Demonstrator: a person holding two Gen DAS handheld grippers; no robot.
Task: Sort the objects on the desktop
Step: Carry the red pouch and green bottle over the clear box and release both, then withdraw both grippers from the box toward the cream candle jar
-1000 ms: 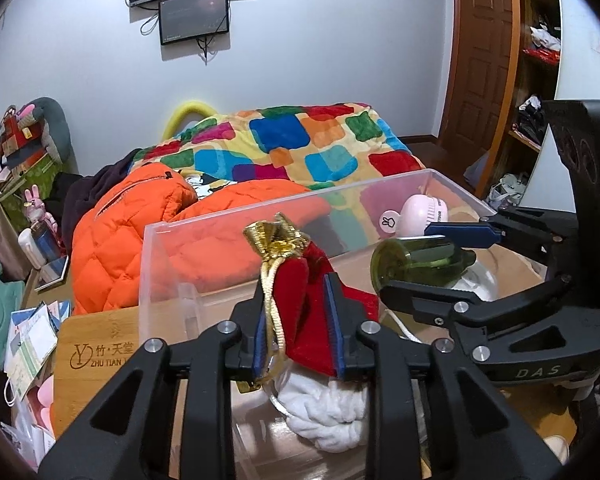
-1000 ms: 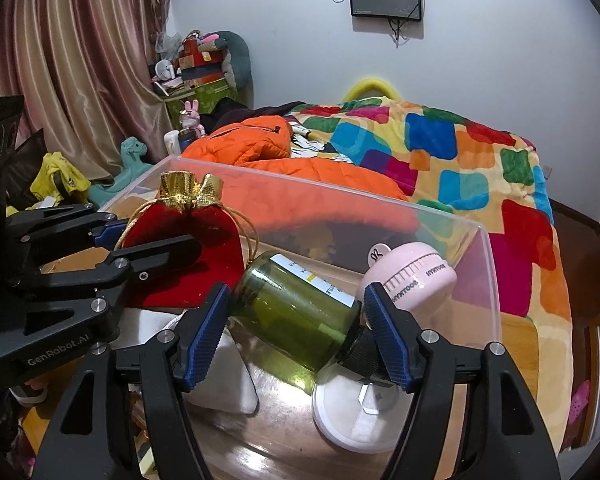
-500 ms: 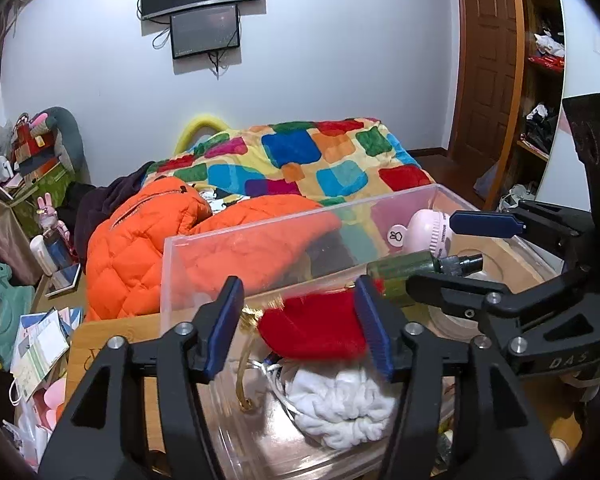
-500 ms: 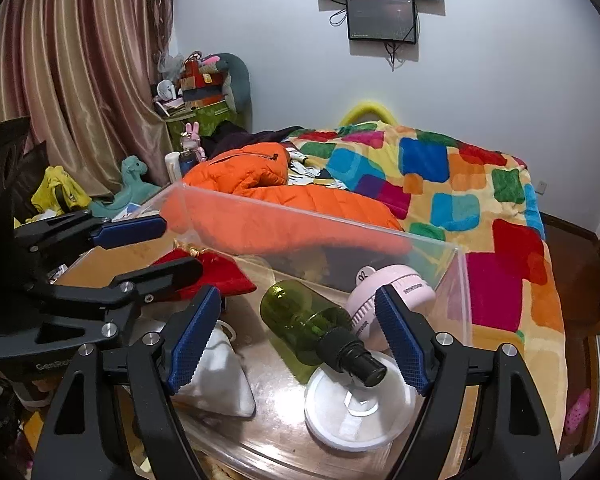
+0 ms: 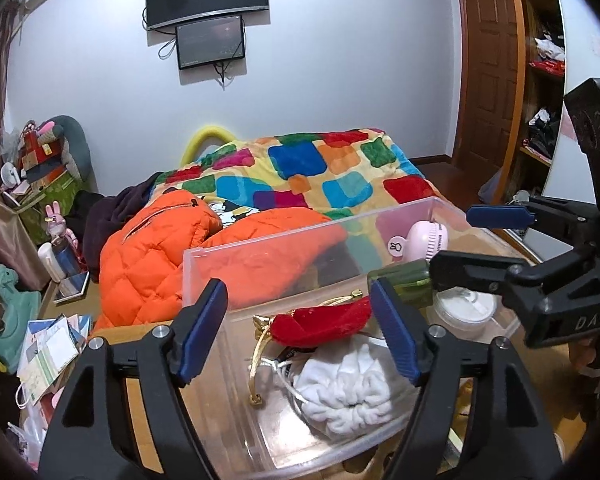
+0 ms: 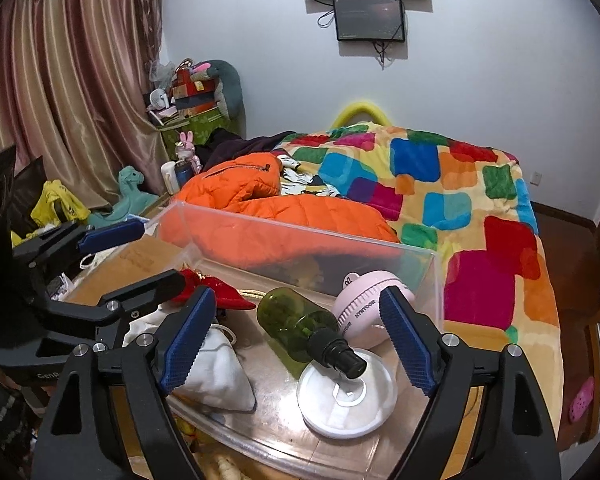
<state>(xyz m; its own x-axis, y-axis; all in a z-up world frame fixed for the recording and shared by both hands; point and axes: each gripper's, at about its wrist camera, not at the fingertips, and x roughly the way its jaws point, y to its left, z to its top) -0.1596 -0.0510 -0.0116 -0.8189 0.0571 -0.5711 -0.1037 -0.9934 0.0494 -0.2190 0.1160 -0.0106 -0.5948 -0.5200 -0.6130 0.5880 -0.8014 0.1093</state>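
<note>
Since a second ago the red pouch (image 5: 324, 322) has been let go by the left gripper (image 5: 298, 330) and the green bottle (image 6: 300, 322) by the right gripper (image 6: 296, 340); both now lie in the clear bin (image 5: 204, 276). The jaws of both grippers are opening, with nothing pressed between the blue ribbed pads.

The pouch is velvety, slumped flat at frame centre, its gold cord (image 5: 260, 356) trailing down-left. Below it a crumpled white cloth bag (image 5: 348, 376) is seen. The bottle is smooth translucent plastic, on its side at the centre of the right view, its long axis running upper left to lower right, its black cap (image 6: 342, 356) pointed lower right over a white round lid (image 6: 346, 400). A pink ridged fan (image 6: 364, 312) sits just beside it. Only the right view shows the bottle's cap; the left view shows only part of its green body (image 5: 404, 282).
</note>
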